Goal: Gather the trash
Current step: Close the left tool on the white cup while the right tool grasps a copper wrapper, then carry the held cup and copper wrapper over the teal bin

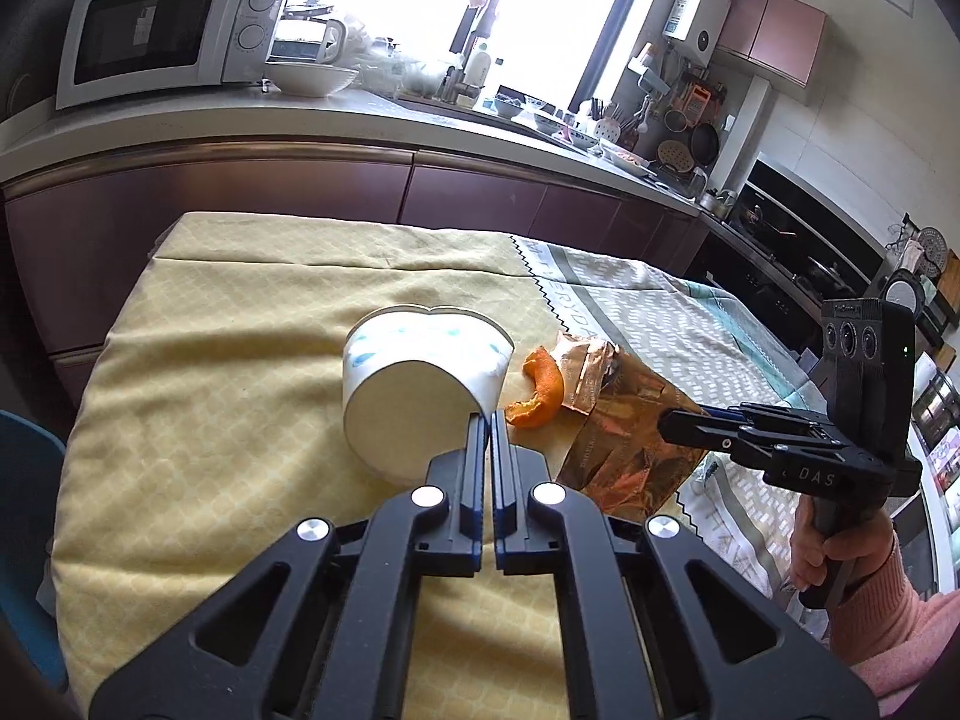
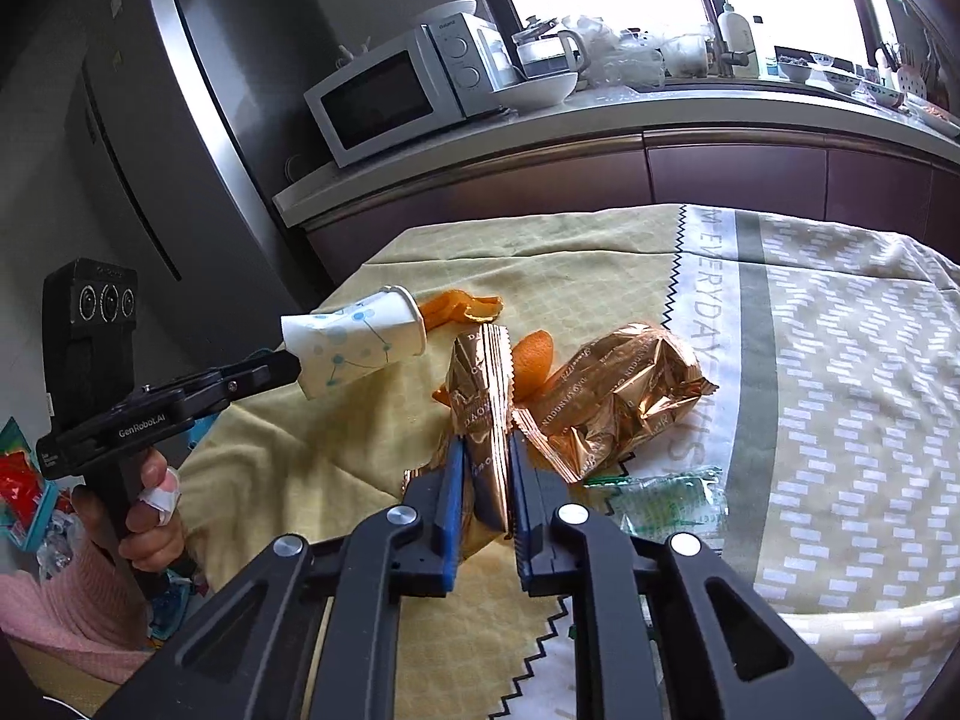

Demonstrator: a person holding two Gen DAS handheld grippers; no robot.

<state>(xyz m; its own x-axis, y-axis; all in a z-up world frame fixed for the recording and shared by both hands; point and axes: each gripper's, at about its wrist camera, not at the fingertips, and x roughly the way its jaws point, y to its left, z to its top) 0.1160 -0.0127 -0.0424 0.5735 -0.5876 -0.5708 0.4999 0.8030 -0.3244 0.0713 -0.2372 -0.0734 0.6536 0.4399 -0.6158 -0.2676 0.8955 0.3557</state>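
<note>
My left gripper (image 1: pixel 489 420) is shut on the base rim of a white paper cup with blue dots (image 1: pixel 420 372). The right wrist view shows that cup (image 2: pixel 354 342) held tilted above the table by the left gripper (image 2: pixel 291 367). My right gripper (image 2: pixel 486 450) is shut on a flattened gold foil wrapper (image 2: pixel 483 384), also seen as the gold foil wrapper (image 1: pixel 624 438) under the right gripper (image 1: pixel 666 420). A second crumpled gold wrapper (image 2: pixel 618 396), orange peel pieces (image 2: pixel 534 360) and a clear green wrapper (image 2: pixel 660 498) lie on the cloth.
A yellow and patterned tablecloth (image 1: pixel 240 420) covers the table. Behind it runs a counter with a microwave (image 1: pixel 168 30) and a white bowl (image 1: pixel 309 78). A grey fridge (image 2: pixel 180 120) stands at the left. Colourful packaging (image 2: pixel 24 492) sits low beside the table.
</note>
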